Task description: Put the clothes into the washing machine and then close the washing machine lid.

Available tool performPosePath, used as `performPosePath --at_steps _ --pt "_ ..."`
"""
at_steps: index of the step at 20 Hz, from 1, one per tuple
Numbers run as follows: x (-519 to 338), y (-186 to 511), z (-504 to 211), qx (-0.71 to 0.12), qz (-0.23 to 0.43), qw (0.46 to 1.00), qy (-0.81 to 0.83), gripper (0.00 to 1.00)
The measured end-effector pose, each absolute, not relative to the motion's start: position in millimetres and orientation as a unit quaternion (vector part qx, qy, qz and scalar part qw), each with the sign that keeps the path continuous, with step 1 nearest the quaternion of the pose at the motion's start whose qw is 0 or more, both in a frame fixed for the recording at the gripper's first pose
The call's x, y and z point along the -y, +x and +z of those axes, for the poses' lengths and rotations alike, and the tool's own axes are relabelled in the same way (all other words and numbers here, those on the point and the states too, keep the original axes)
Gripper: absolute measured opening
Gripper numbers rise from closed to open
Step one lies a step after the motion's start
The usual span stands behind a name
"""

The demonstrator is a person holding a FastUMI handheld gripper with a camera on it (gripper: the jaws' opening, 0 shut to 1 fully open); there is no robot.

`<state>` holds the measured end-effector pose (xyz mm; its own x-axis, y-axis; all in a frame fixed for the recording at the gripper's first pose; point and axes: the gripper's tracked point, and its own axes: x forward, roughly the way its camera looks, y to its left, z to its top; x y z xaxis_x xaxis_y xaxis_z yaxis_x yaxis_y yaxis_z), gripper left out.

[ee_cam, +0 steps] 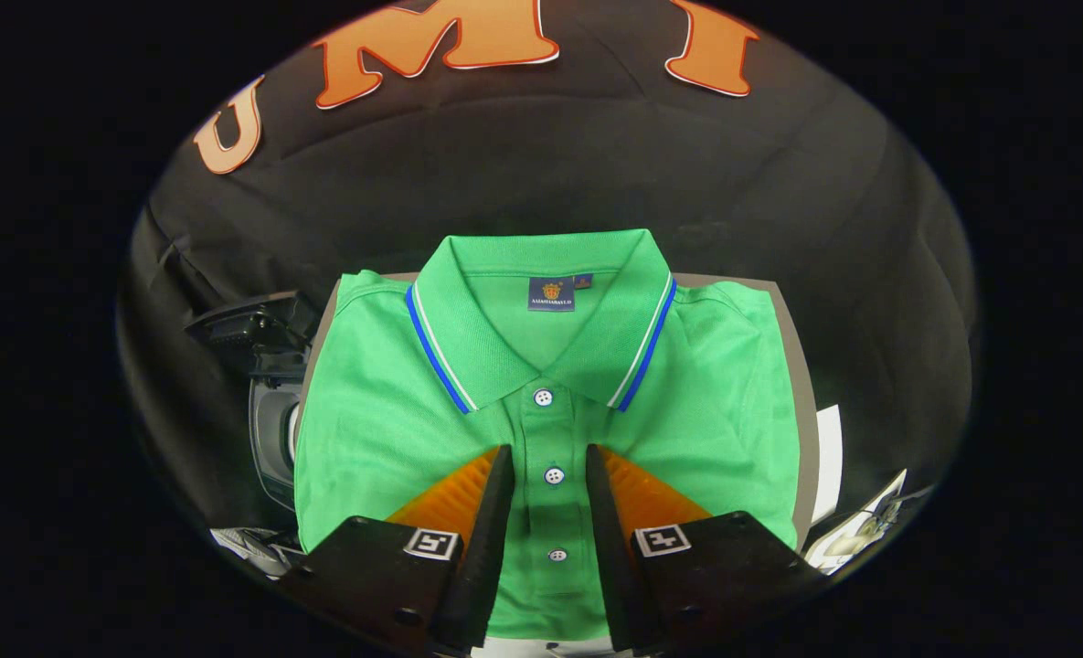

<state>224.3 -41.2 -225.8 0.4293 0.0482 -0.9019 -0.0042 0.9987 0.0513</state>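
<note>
Where the black cloth wall falls away at the far left, a dark machine (271,402) with a rounded grey front is seen, partly hidden behind the edge of a grey board (801,384); whether it is the washing machine cannot be told. Just below it, some crumpled pale material (249,546) is glimpsed beside the gripper's body. Next, a folded green polo shirt (367,439) is laid flat on the grey board, its collar trimmed with blue and white stripes and turned away from the gripper. A dark label is stitched inside the neck. Three white buttons are set in a line down the placket.

The gripper (548,457) is held over the lower half of the shirt, with its fingers (495,512) set a moderate gap apart. The button placket is framed between them, and the fabric is not pinched by either finger; whether the tips touch the cloth cannot be told.

To the right of the board, a white sheet (829,461) is seen, and below it some printed paper (856,530) lies near the gripper's body.
</note>
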Motion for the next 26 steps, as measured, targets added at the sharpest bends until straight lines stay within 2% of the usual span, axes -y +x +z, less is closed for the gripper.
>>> performPosePath --at_steps 4,5,15,16,20,26 --pt "39 226 -225 -0.529 0.016 0.848 0.021 0.56" --pt "41 226 -225 -0.528 0.021 0.849 0.013 0.21" --pt "41 228 -220 -0.507 0.015 0.862 0.011 0.21" --pt "40 229 -225 -0.503 0.018 0.864 0.013 0.09" --pt "42 228 -224 -0.485 0.022 0.874 0.021 0.09" --pt "43 227 -209 -0.411 0.036 0.907 0.081 0.08"
